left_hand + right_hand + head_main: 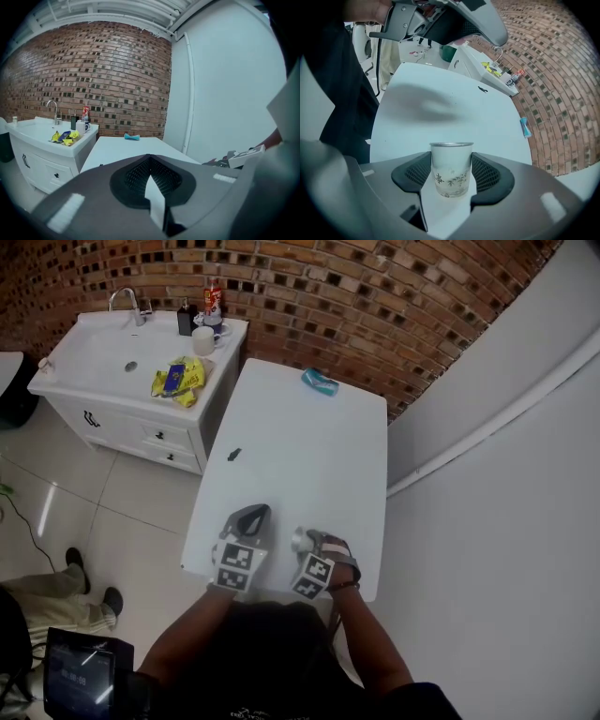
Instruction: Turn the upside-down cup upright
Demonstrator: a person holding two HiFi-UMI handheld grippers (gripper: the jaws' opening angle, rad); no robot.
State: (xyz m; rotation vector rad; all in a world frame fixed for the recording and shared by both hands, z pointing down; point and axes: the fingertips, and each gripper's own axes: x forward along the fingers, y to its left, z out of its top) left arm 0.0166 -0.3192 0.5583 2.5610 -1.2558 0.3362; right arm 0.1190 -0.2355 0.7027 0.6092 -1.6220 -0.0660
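A small white cup (450,168) with a bamboo print and a grey rim sits between the pads of my right gripper (451,157), which is shut on its sides. The cup's wider, rimmed end points toward the top of the right gripper view. In the head view the cup (301,540) shows as a grey round end at the right gripper (306,544), near the front edge of the white table (309,456). I cannot tell whether it touches the table. My left gripper (253,514) lies just left of it, shut and empty; in its own view its jaw tips (150,157) meet.
A teal object (320,382) lies at the table's far end and a small dark piece (233,455) near its left edge. A white sink cabinet (103,357) with yellow packets (180,379) stands at left. Someone's feet (89,587) are on the floor, lower left.
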